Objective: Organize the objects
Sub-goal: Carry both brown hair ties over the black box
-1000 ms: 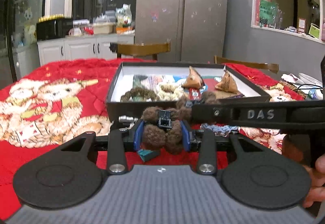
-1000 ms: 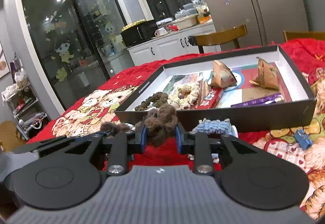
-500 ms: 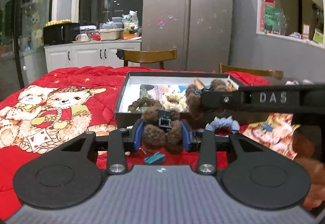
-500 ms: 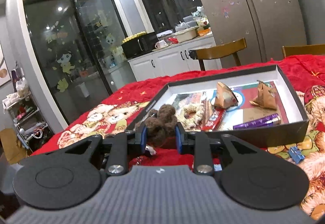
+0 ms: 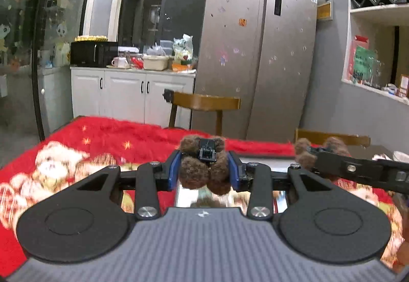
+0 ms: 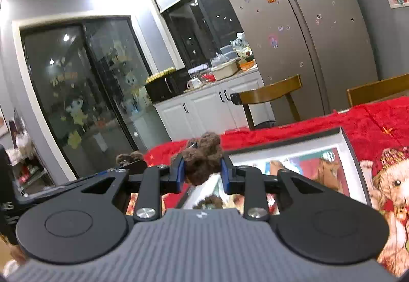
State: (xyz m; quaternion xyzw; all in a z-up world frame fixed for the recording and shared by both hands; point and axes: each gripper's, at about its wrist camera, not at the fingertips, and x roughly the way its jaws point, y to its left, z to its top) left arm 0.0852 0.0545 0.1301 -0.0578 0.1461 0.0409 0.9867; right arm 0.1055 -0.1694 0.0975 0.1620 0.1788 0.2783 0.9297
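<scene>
My left gripper [image 5: 204,172] is shut on a brown fuzzy hair clip [image 5: 202,169] with a black clasp, held above the near edge of the open black box [image 5: 265,156]. My right gripper [image 6: 200,169] is shut on a second brown fuzzy hair tie [image 6: 204,156], held above the box [image 6: 352,154], whose white interior holds printed cards and wrapped items. The right gripper also shows in the left wrist view [image 5: 309,154], to the right of mine and at like height. The left gripper's brown clip shows in the right wrist view [image 6: 129,158].
A red quilt with bear prints [image 5: 64,161] covers the table. Two wooden chairs [image 5: 204,102] [image 6: 378,88] stand at the far side. A silver fridge [image 5: 255,51], white cabinets [image 5: 122,95] and wall shelves [image 5: 378,26] lie beyond.
Both grippers have risen and tilted upward with their brown pieces still gripped. The box has dropped low in both views and the blue scrunchie is out of sight.
</scene>
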